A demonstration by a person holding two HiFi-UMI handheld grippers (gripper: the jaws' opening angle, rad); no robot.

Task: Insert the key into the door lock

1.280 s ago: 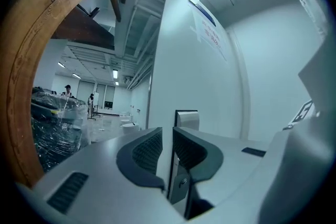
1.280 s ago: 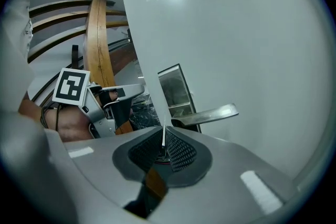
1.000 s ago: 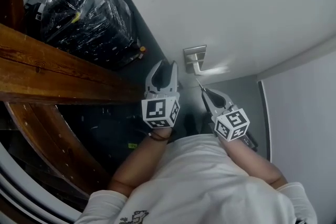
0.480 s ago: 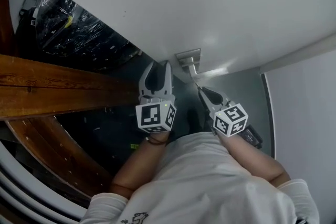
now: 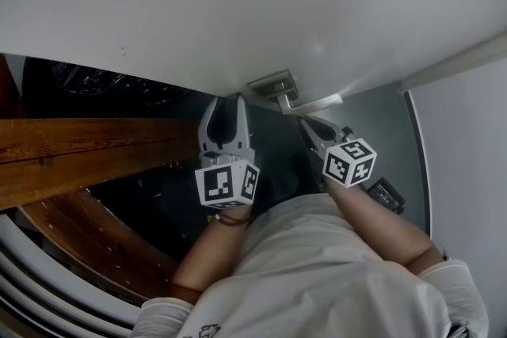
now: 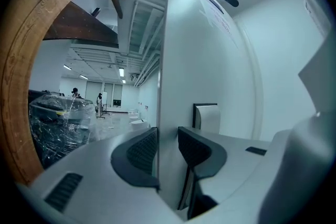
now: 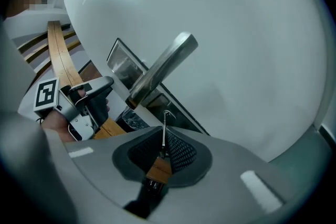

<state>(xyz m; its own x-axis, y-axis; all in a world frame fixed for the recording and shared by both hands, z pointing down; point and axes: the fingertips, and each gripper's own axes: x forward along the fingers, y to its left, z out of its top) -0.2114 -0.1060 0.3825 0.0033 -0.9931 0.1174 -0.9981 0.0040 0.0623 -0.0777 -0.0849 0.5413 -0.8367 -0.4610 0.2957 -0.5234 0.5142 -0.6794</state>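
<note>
Right tool [image 7: 165, 136] is pressed together on the key [image 7: 164, 122], pinching it right above its brown head, with the thin metal blade sticking straight out past the pads. The blade points at the lock plate [image 7: 124, 63] on the white door [image 5: 238, 4], and its tip sits just under the silver lever handle [image 7: 163, 68], very close to the plate. I honestly can't tell if the tip is touching the lock or just short of it.

Left tool [image 5: 225, 105] is over on the left at the door's edge. In the left gripper view the edge of the door stands right between the two dark pads, one pad on each side, and both look to be against it, so it's clamped on the door. The lock plate shows a bit farther along the door face from there.

From the head view both tools are near each other, left one just left of the plate, right one just below the handle. A wooden beam [image 5: 79, 154] runs off to the left, and the person's white shirt [image 5: 317, 273] fills the near bottom. Far off in the room behind the door there's some plastic-wrapped black stuff [image 6: 52, 123].
</note>
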